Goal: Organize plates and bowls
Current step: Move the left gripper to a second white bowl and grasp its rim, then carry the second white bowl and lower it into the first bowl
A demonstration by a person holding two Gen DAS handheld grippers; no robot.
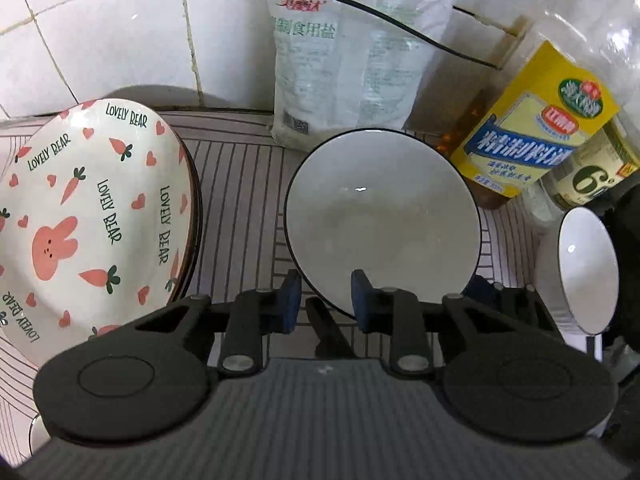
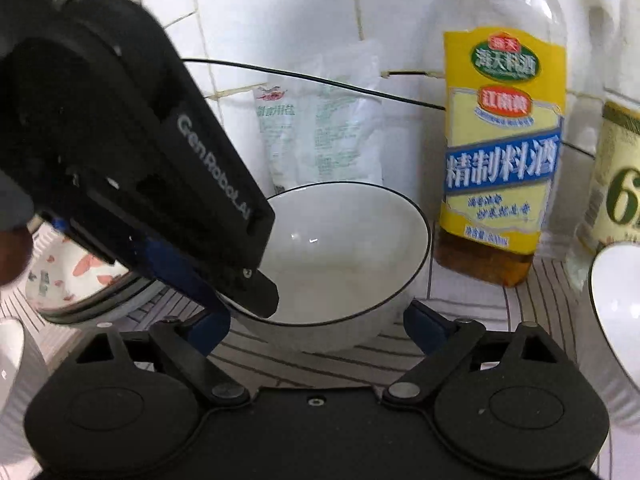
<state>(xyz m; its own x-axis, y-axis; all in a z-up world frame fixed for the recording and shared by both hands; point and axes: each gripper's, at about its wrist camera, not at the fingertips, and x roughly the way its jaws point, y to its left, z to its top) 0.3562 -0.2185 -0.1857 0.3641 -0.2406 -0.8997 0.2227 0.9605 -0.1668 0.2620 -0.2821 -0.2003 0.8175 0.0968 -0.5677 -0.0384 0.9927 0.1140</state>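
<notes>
The left wrist camera looked steeply down, close above the black-rimmed bowl (image 1: 382, 220). The right wrist camera viewed the same bowl (image 2: 344, 256) lower, from its near side (both shared the salt bag (image 1: 344, 56) behind it).

White bowl (image 1: 384, 220), thin black line round the rim, sits upright in the middle of the striped mat, empty and glossy inside. The left tongs' blue pads straddle its near rim, one inside, one outside, closed on it. To its left, a heart-shaped plate (image 1: 92, 216), cream with pink carrots, hearts, a pink rabbit and "LOVELY BEAR" lettering, tops a small stack and lies tilted toward the camera. On the right edge, a second white bowl (image 1: 586, 268) with the same dark rim, just beside the first but apart. From the right wrist view, another white dish (image 2: 10, 364) peeks in at lower left.
</notes>
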